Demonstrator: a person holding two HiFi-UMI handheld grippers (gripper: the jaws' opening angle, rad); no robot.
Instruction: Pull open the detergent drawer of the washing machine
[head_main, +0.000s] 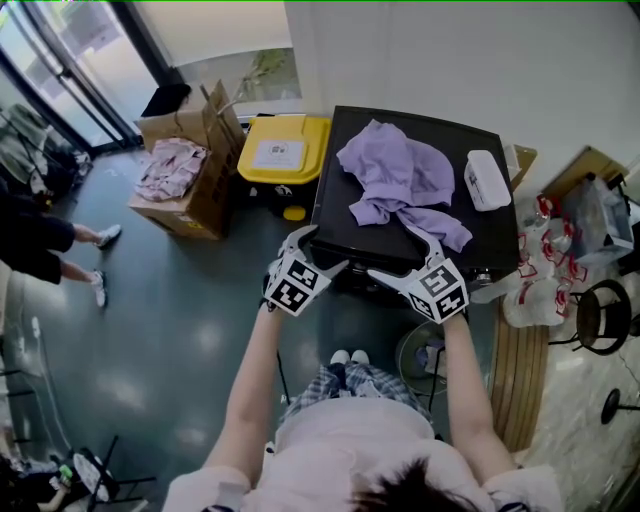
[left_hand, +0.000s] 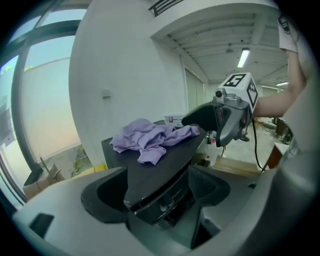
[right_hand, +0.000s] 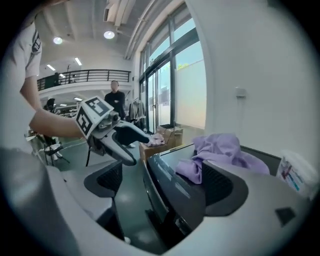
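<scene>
Detergent drawer: cannot be picked out on the dark front panel.
Washing machine (head_main: 335, 222): black, backed against the white wall, front facing the person; its front edge runs left to right.
Left gripper (head_main: 318, 250): jaws apart, astride the front-left top edge.
Right gripper (head_main: 400, 255): jaws apart around the front edge, farther right.
Room: yellow-lidded bin (head_main: 282, 150) just beside the left side; open floor (head_main: 180, 330) in front.
On top: purple garment (head_main: 400, 175).

This looked like a large open workspace or test hall, not a home. Tall glass walls (right_hand: 192, 85) ran up to a high ceiling with round lights (right_hand: 109, 35), and a railed mezzanine (right_hand: 85, 75) crossed the far end. On the polished dark floor (head_main: 170, 330), a black washing machine (head_main: 490, 230) stood against a white wall (head_main: 450, 60), beside open cardboard boxes (head_main: 205, 190) and a yellow-lidded bin (head_main: 310, 140).
</scene>
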